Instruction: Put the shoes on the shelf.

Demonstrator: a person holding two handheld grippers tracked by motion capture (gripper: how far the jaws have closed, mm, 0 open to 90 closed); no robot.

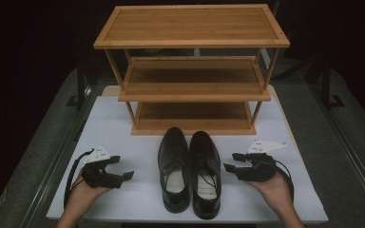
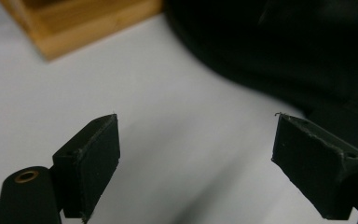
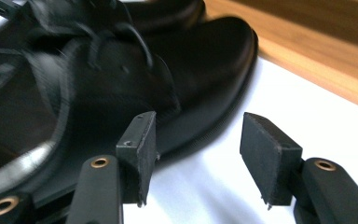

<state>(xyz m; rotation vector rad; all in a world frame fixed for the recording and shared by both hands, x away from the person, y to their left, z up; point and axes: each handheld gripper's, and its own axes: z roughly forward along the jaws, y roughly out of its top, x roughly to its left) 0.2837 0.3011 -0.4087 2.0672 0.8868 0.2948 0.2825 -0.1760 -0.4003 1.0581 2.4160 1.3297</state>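
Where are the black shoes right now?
In the high view, the pair of black shoes stands side by side on the white table, just before the wooden rack.

You have a three-tier wooden rack (image 1: 191, 71) in the upper middle of the high view, all three shelves bare. It stands on a white board (image 1: 123, 123) that fills the lower centre. Grey flooring (image 1: 38, 137) runs down both sides, and a dark stand, probably a tripod foot (image 1: 331, 97), sits at the upper right.

Empty hand-held gripper (image 3: 193, 154), jaws apart, beside black shoe (image 3: 121, 88)
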